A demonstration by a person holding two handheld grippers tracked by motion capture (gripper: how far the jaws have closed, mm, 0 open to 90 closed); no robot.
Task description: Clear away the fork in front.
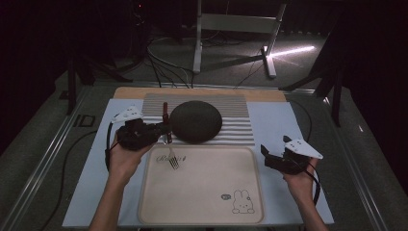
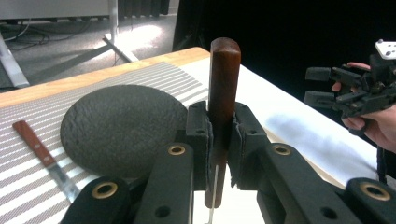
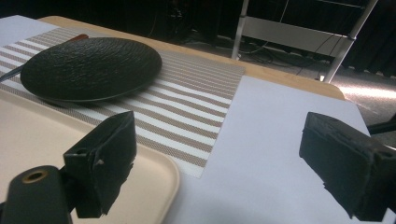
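Wooden fork handle [image 2: 223, 79] clamped in left gripper [image 2: 219, 140] (tines cut off)

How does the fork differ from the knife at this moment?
The fork stands nearly upright, clamped in the left gripper; the knife lies flat on the striped mat beside the plate, with nothing touching it. The fork ends in tines, pointing down over the tray; the knife ends in a blade. Both have reddish-brown wooden handles.
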